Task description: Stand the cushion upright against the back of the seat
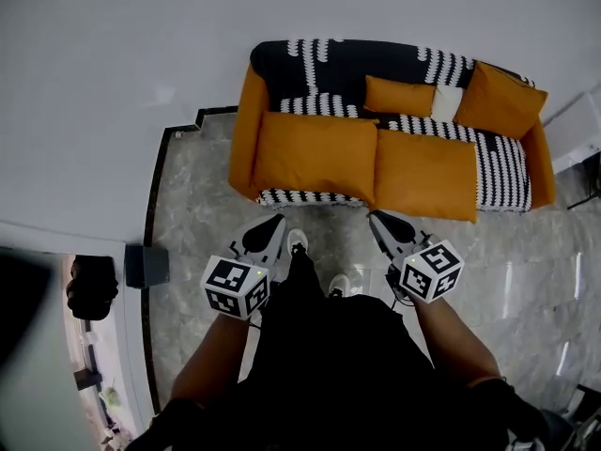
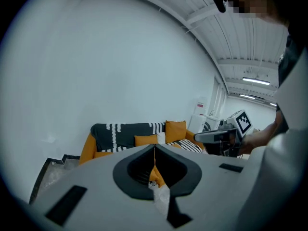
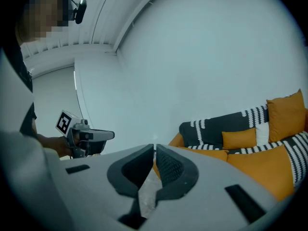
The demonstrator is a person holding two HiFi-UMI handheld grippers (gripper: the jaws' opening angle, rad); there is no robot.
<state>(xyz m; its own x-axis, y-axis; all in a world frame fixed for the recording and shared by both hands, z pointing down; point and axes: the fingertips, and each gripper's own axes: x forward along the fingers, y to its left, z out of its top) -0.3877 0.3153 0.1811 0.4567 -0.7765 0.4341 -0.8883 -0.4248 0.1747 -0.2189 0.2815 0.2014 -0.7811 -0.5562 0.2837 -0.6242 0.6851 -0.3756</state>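
Left gripper [image 1: 270, 230] and right gripper [image 1: 383, 222] clenched, empty, just short of the sofa [image 1: 246, 120]. Left cushion [image 1: 315, 155] and right cushion [image 1: 427, 175] lie flat on the seat [image 1: 502, 169]. We expect soft, light, floppy; we'd pinch the near-edge corners.

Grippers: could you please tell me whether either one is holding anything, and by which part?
Nothing is held: the left gripper and right gripper are both shut and empty, short of the sofa.

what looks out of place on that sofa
One large orange cushion and a second cushion beside it lie flat on the sofa seat, not upright against its back; the second overhangs the front edge.
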